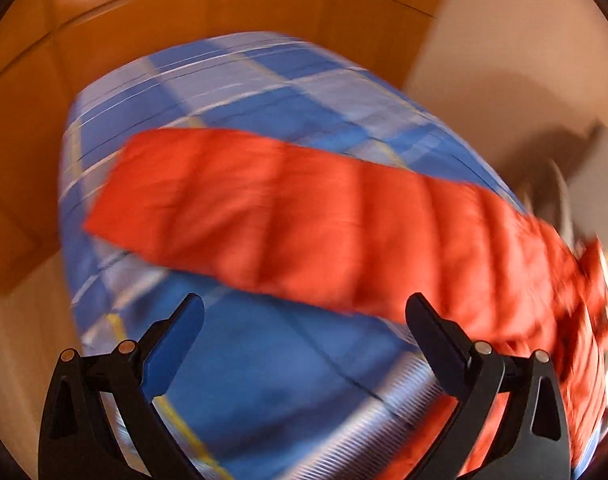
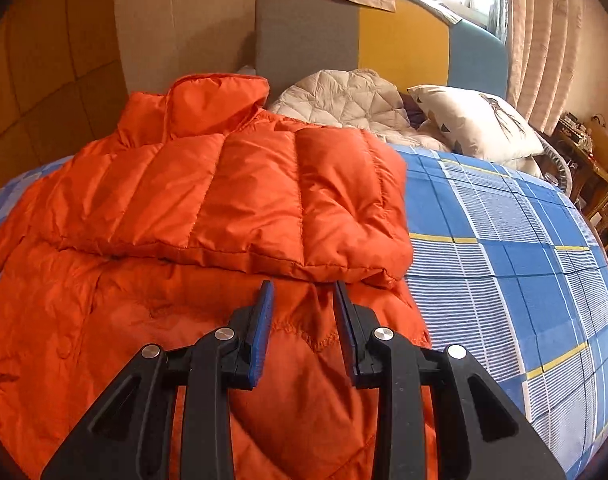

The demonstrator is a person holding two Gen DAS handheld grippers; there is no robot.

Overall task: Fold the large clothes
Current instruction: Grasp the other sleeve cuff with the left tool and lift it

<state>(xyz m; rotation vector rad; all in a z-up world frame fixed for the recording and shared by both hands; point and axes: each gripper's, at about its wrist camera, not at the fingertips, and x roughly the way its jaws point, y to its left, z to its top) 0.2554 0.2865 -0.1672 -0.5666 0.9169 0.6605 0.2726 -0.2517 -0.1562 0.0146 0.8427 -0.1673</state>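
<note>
Both claws, left (image 1: 304,320) and right (image 2: 304,300), stood released; orange puffer jacket (image 2: 224,200) on the bed (image 2: 503,240) was partly folded, one sleeve laid across, further folds outstanding.

1. Left gripper (image 1: 304,312): two black plastic fingers with blue pads (image 1: 172,352) on the inner faces; the right pad looked dark.
2. Round silver pivot screws sat at the finger joints.
3. Black triangular cut-out links flanked each finger.
4. Right gripper (image 2: 304,292): same black build, ribbed blue pads (image 2: 260,336), four silver screws.
</note>
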